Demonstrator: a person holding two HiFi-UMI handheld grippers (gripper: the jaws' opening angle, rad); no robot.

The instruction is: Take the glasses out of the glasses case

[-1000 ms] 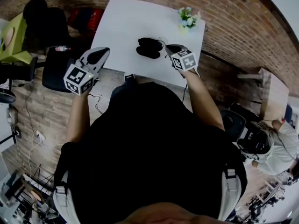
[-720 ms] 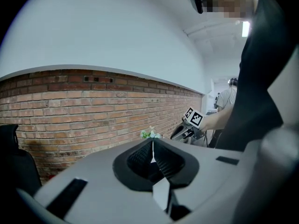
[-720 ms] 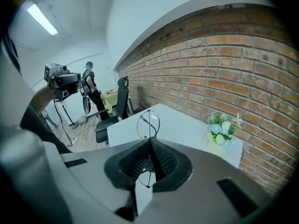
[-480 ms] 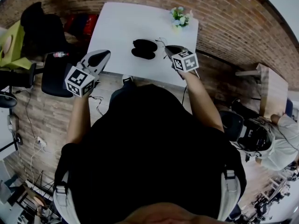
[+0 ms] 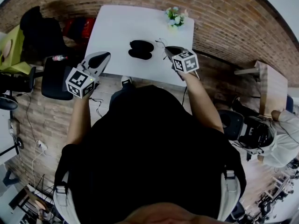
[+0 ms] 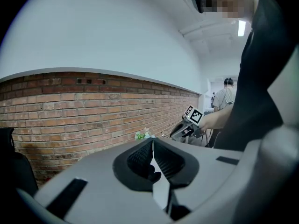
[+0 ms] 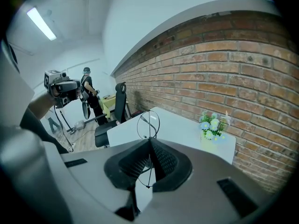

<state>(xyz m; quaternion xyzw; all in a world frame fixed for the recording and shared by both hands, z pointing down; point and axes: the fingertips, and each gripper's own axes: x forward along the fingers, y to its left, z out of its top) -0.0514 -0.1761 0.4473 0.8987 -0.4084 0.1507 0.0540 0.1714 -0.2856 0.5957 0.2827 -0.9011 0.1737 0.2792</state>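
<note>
The black glasses case (image 5: pixel 141 49) lies open on the white table (image 5: pixel 117 27), its two halves side by side. My right gripper (image 5: pixel 167 48) hovers just right of the case, shut on the thin wire-framed glasses (image 5: pixel 161 43). In the right gripper view the glasses (image 7: pixel 148 124) stick up from between the closed jaws of the gripper (image 7: pixel 149 143), one round lens above them. My left gripper (image 5: pixel 103 55) hangs off the table's near left edge, shut with nothing in it (image 6: pixel 153 141).
A small pot of flowers (image 5: pixel 174 17) stands at the table's far right corner by the brick wall. Black chairs (image 5: pixel 53 76) and a red bag (image 5: pixel 79 26) are left of the table. A wooden desk (image 5: pixel 268 85) and another person (image 5: pixel 280 139) are to the right.
The gap between the right gripper with the glasses and the case has widened slightly. The head view has shifted a little; the left gripper has barely moved.
</note>
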